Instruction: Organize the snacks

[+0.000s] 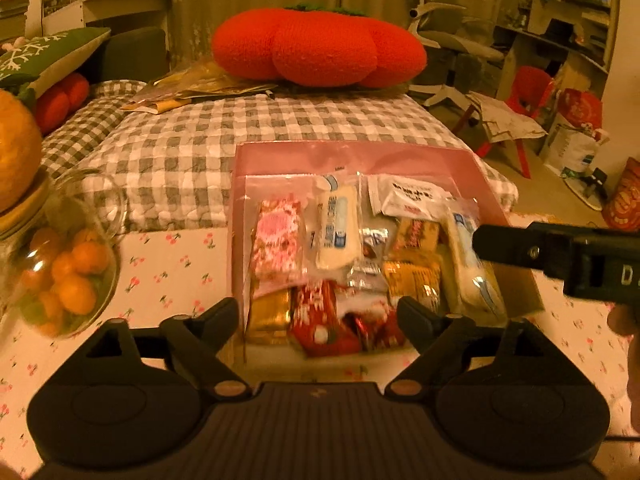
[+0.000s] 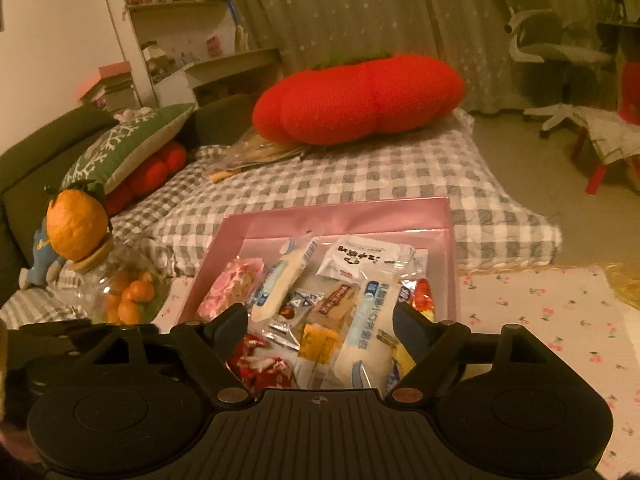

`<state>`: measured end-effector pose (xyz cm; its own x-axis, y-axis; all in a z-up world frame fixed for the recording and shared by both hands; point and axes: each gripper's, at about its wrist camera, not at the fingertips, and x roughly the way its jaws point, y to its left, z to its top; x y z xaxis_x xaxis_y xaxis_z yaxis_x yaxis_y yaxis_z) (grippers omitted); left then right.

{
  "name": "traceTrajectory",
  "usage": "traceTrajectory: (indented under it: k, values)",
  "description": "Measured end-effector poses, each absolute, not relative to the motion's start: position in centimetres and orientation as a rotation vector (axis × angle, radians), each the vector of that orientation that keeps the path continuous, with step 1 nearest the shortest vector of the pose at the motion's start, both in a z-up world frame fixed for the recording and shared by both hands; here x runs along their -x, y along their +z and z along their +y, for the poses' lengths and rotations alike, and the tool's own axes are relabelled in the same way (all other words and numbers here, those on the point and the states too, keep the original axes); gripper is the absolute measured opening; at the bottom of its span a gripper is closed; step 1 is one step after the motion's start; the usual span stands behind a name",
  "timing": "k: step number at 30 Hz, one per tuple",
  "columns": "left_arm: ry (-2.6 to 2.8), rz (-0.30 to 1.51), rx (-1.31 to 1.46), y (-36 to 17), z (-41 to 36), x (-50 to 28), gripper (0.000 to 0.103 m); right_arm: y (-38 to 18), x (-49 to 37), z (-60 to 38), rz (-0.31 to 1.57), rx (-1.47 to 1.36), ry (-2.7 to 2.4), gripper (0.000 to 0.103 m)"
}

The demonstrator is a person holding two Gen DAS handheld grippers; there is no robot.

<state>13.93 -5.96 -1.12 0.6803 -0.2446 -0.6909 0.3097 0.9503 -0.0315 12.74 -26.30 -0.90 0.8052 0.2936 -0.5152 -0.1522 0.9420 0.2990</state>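
Note:
A pink box (image 1: 360, 156) lies open on the flowered cloth, filled with wrapped snacks: a pink packet (image 1: 278, 236), a long white bun pack (image 1: 336, 232), a white sachet (image 1: 412, 196), red sweets (image 1: 320, 320) and a gold wrapper (image 1: 270, 316). My left gripper (image 1: 316, 316) hovers open over the box's near end, its pads touching nothing. My right gripper (image 2: 318, 320) is open too, above the red sweets (image 2: 260, 364) and a long white bun pack (image 2: 372, 328). In the left wrist view it reaches in from the right (image 1: 492, 242) over the box's right wall.
A glass jar of small oranges (image 1: 68, 264) lies left of the box, seen too in the right wrist view (image 2: 128, 292). Beyond the box are a checked mattress (image 1: 200, 140) and a red pumpkin cushion (image 1: 320, 48). Flowered cloth (image 2: 540, 320) stretches right.

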Motion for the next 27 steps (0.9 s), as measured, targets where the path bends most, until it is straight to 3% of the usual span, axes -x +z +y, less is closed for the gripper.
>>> traceTrajectory:
  k: [3,8,23,27]
  values:
    - [-0.311,0.781,-0.086,-1.1,-5.7,-13.1,0.094,-0.4,-11.6,-26.2,0.588,-0.228,0.209,0.09]
    - [-0.288,0.81,-0.063,-1.2,-4.8,-11.6,0.1,-0.2,-10.0,-26.4,0.611,-0.213,0.157,0.092]
    - [-0.162,0.876,-0.108,-0.8,-2.9,-5.9,0.102,1.7,-3.4,-22.1,0.711,0.033,0.055,0.092]
    - [-0.137,0.875,-0.097,0.1,-2.4,-4.7,0.103,2.1,-2.0,-22.1,0.759,-0.022,0.035,0.093]
